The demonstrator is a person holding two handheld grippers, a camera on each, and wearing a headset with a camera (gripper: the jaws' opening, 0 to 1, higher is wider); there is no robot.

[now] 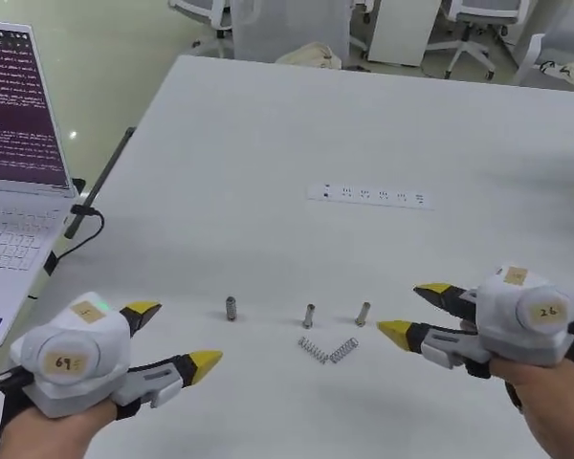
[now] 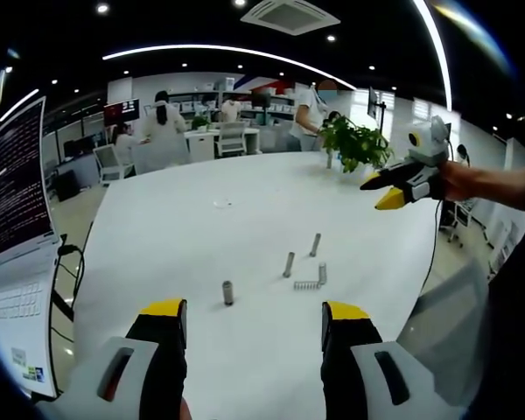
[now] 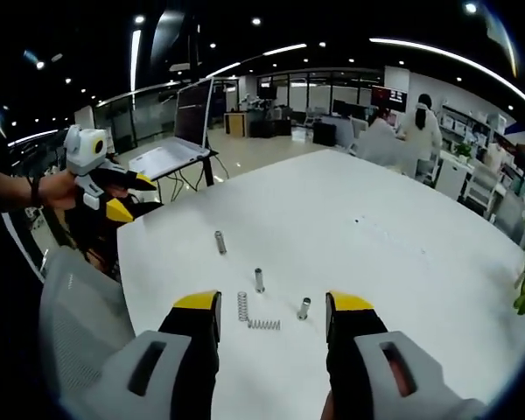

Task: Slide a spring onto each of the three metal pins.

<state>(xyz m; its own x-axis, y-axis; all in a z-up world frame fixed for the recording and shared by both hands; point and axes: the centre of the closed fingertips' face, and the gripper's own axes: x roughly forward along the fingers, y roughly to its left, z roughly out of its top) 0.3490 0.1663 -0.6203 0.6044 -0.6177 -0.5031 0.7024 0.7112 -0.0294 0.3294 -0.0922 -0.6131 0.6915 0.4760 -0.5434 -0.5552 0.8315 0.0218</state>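
Both claws hover over the white table (image 1: 268, 143).
- State, right gripper (image 1: 414, 309): jaws spread wide, nothing between them.
- State, left gripper (image 1: 175, 335): jaws likewise apart and empty.

Three metal pins stand upright in a row running 9-to-3 o'clock across the head view: left pin (image 1: 231, 308), middle pin (image 1: 309, 316), right pin (image 1: 363, 314). The left pin looks thicker and ribbed and may already carry a spring, but it is too small to be sure. The other two look bare.

Two loose springs lie flat at 6 o'clock of the gap between the middle and right pins. Their near ends almost meet in a V that opens toward the pins.
- The left spring (image 1: 313, 350) has its long axis 10-to-4 o'clock.
- The right spring (image 1: 343, 350) has its long axis 2-to-8 o'clock.

Key relation: the springs lie near the right gripper, at about 8 o'clock from its tips. From the left gripper they lie at 3 o'clock and well apart, so the right gripper is the nearer. In the right gripper view they sit just ahead, between the jaw tips and toward the 9 o'clock jaw.

Judgement: the next move is probably the right gripper picking the right spring. The jaws should close across the 2-to-8 axis, which may need a wrist roll. A light coil may roll or flick away if pinched off-centre
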